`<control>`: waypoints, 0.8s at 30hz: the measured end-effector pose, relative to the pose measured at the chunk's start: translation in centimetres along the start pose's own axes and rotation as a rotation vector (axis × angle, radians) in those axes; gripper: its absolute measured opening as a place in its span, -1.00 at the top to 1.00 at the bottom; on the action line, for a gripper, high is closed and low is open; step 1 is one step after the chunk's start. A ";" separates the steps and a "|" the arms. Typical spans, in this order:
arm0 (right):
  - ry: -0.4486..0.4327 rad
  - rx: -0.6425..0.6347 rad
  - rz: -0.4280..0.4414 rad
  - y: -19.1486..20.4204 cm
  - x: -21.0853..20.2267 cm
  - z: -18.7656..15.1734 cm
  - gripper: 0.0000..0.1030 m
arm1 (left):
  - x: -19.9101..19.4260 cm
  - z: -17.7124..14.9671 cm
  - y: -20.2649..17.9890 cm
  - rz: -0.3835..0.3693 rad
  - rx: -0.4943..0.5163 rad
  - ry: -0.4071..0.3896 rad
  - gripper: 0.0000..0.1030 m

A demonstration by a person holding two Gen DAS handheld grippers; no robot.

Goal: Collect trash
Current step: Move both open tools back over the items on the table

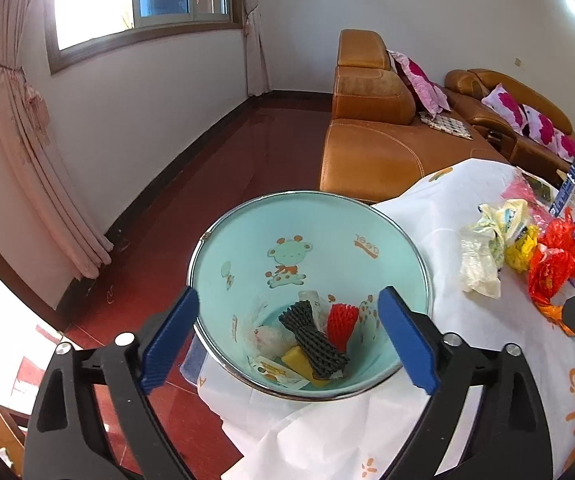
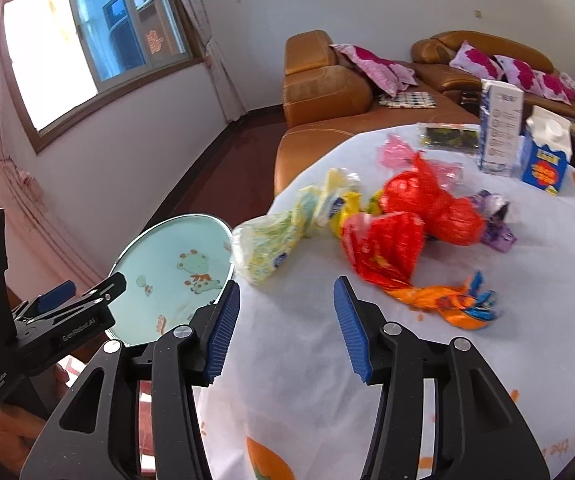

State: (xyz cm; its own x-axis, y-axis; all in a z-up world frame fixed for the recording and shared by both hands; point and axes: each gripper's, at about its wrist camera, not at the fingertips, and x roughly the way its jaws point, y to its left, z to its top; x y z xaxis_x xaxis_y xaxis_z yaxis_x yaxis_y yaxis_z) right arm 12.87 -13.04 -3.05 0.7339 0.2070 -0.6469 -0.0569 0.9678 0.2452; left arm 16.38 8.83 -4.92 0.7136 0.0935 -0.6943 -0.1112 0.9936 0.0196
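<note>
currently both claws are gaping wide, gripping nothing. left gripper [image 1: 287,336] is hovering over the teal bin [image 1: 247,240] beside the table [image 2: 487,320]; right gripper [image 2: 285,328] is facing the pile, orange wrapper [image 2: 443,300] nearest. judgement: approach low, pinch the wrapper's twisted middle, avoid snagging the cloth. left view is showing the bin's contents, black mesh [image 1: 313,340] and red mesh [image 1: 341,322]; right view is showing the cartons [image 2: 499,132] clearly.
</note>
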 end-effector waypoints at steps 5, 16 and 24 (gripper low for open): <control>-0.020 0.030 -0.017 -1.9 -1.5 -0.4 0.04 | -1.3 -0.1 -0.4 0.003 0.004 -0.016 -0.86; 0.023 0.135 -0.118 -8.7 -3.0 -3.7 0.04 | -1.3 -2.7 -3.6 -0.068 0.059 0.042 -0.88; 0.070 0.100 -0.128 -11.4 -2.4 -3.3 0.04 | -1.3 -3.7 -7.0 -0.119 0.152 0.051 -0.88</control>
State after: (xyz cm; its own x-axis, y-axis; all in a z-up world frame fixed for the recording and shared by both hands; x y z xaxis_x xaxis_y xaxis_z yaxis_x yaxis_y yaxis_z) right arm 9.50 -24.09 -6.67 0.6816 0.0954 -0.7255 0.1045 0.9686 0.2256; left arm 13.69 1.52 -6.78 0.6790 -0.0242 -0.7337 0.0798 0.9960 0.0411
